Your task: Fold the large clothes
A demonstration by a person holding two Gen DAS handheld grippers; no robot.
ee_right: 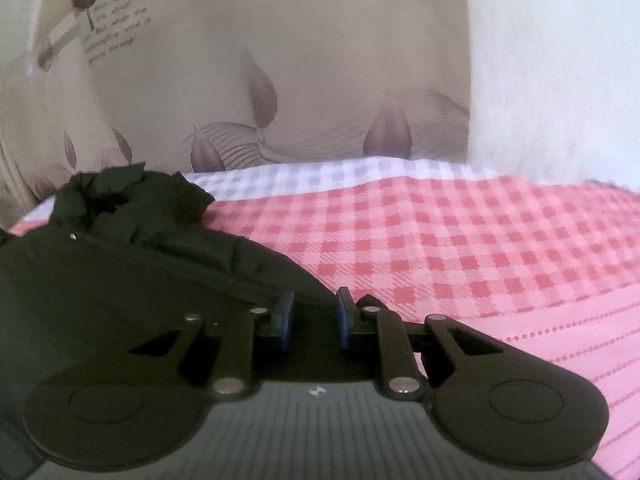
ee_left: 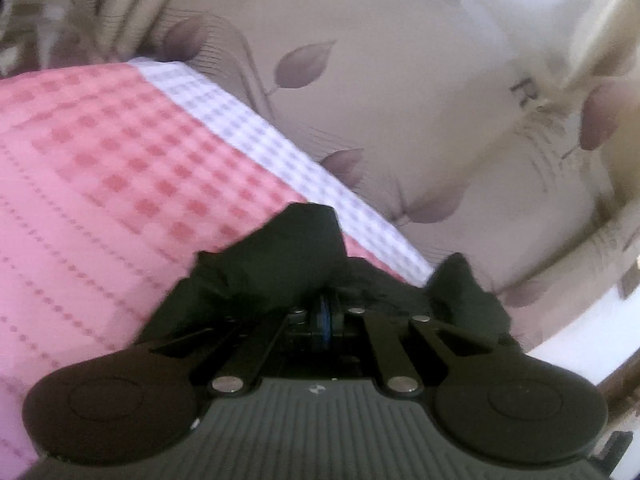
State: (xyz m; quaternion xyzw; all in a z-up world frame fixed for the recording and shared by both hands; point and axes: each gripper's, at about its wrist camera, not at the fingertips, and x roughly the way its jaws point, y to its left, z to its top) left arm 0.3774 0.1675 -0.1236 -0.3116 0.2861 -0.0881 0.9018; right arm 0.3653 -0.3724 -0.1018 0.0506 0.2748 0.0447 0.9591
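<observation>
A dark, almost black garment (ee_left: 276, 256) lies bunched on a pink checked bed cover (ee_left: 100, 168). My left gripper (ee_left: 329, 304) is shut on a fold of the garment, and the cloth covers most of its blue pads. In the right wrist view the garment (ee_right: 120, 248) spreads over the left half, with a crumpled end near the cover's white edge. My right gripper (ee_right: 312, 316) stands part open, its blue pads (ee_right: 285, 320) a short way apart at the garment's right edge. Dark cloth lies between and under them; a grip is not clear.
The pink checked cover (ee_right: 460, 248) has a white checked border (ee_right: 320, 176). Beyond it rises a beige headboard or wall fabric with purple leaf print (ee_right: 264, 96) (ee_left: 380, 92). A white surface (ee_right: 552, 80) stands at the right.
</observation>
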